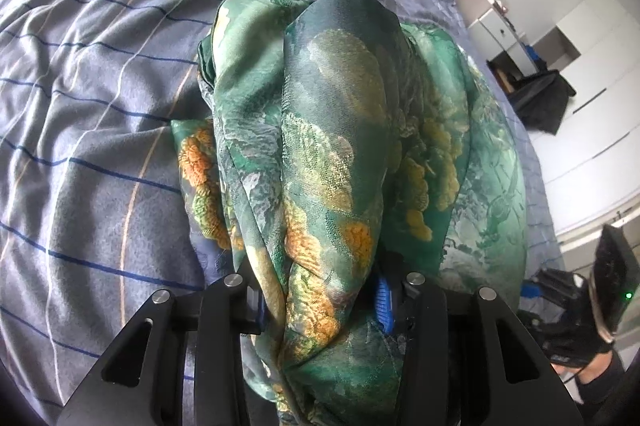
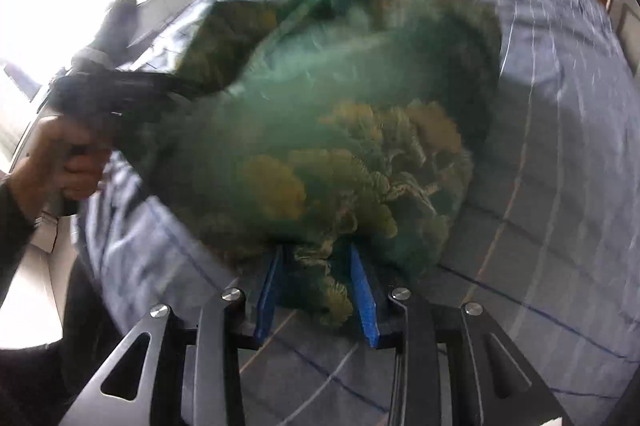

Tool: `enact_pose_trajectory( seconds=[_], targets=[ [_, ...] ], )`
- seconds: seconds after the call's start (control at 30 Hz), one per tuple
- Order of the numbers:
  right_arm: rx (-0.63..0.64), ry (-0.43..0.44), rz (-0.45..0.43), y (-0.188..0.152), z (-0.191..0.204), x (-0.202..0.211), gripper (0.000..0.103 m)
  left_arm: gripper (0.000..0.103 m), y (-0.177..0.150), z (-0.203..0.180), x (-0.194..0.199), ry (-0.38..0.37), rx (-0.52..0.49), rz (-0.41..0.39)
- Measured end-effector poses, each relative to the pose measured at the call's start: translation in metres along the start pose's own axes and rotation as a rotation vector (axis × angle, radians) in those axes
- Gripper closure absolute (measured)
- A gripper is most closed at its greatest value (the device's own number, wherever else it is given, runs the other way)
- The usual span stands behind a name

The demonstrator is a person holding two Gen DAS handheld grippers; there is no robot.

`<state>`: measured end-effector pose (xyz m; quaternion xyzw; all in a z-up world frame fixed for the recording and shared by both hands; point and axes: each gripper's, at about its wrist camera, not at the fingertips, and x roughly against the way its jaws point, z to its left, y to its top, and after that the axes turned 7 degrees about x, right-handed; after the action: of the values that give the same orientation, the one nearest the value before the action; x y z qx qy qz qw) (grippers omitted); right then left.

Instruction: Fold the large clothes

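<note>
Both the left tongs [image 1: 320, 302] and right tongs [image 2: 316, 290] clench the green garment [image 1: 336, 129] above the bed [image 1: 100, 105]; lower it evenly, keeping the fabric taut.

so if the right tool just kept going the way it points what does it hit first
The green floral garment already bunched between the right tool's blue fingers. Past that cloth lies the grey striped bed sheet, probably close behind, though the blurred view makes depth hard to judge.

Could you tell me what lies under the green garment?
A grey-blue checked bedsheet shows all around the green garment and runs beneath it. Whatever else may lie under the bunched cloth is covered.
</note>
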<state>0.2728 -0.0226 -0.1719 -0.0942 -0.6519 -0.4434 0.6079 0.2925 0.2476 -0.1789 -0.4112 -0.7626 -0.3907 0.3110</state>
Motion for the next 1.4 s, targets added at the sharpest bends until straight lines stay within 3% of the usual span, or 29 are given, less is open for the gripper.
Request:
enact_pose_trajectory(
  seconds=[0.1, 0.2, 0.27, 0.3, 0.33, 0.37, 0.47, 0.53, 0.63, 0.77, 0.87, 1.0, 1.07, 1.2, 1.4],
  targets=[
    [-0.026, 0.005, -0.008, 0.006, -0.005, -0.009, 0.069, 0.061, 0.000, -0.002, 0.001, 0.011, 0.011, -0.001],
    [-0.008, -0.022, -0.044, 0.004, 0.001, 0.013, 0.068, 0.056, 0.001, -0.004, 0.011, -0.016, 0.033, -0.016],
    [0.010, -0.035, -0.090, -0.001, 0.006, 0.038, 0.058, 0.043, 0.001, -0.004, 0.029, -0.050, 0.062, -0.032],
    [0.009, -0.034, -0.108, -0.005, 0.006, 0.049, 0.041, 0.036, 0.000, -0.005, 0.042, -0.040, 0.077, -0.056],
    [0.005, -0.040, -0.135, -0.009, 0.006, 0.063, 0.027, 0.023, -0.002, -0.006, 0.057, -0.004, 0.078, -0.095],
    [0.006, -0.051, -0.162, -0.015, 0.006, 0.074, 0.024, 0.016, -0.004, -0.008, 0.073, 0.027, 0.066, -0.137],
    [0.022, -0.135, -0.225, -0.032, 0.005, 0.107, 0.022, 0.013, -0.012, -0.006, 0.113, 0.035, 0.063, -0.211],
    [0.010, -0.185, -0.234, -0.043, 0.002, 0.117, 0.022, 0.013, -0.013, 0.001, 0.128, 0.001, 0.111, -0.205],
    [-0.047, -0.174, -0.245, -0.051, -0.011, 0.122, 0.022, 0.013, -0.008, 0.006, 0.135, -0.085, 0.169, -0.184],
    [-0.089, -0.132, -0.235, -0.053, -0.013, 0.116, 0.022, 0.013, 0.010, 0.005, 0.115, -0.211, 0.258, -0.132],
    [-0.068, -0.119, -0.231, -0.051, -0.001, 0.112, 0.022, 0.013, 0.015, 0.003, 0.093, -0.167, 0.266, -0.105],
    [-0.049, -0.116, -0.236, -0.046, 0.001, 0.114, 0.022, 0.013, 0.009, 0.022, 0.044, -0.126, 0.312, 0.010],
    [-0.064, -0.103, -0.234, -0.042, -0.006, 0.111, 0.022, 0.005, 0.003, 0.032, 0.023, -0.132, 0.344, 0.046],
    [-0.118, -0.059, -0.247, -0.029, -0.029, 0.100, 0.022, 0.000, 0.000, 0.033, 0.010, -0.129, 0.328, 0.033],
    [-0.261, 0.123, -0.203, -0.008, -0.086, 0.044, 0.022, 0.001, 0.005, 0.029, -0.012, -0.116, 0.271, 0.069]
  ],
)
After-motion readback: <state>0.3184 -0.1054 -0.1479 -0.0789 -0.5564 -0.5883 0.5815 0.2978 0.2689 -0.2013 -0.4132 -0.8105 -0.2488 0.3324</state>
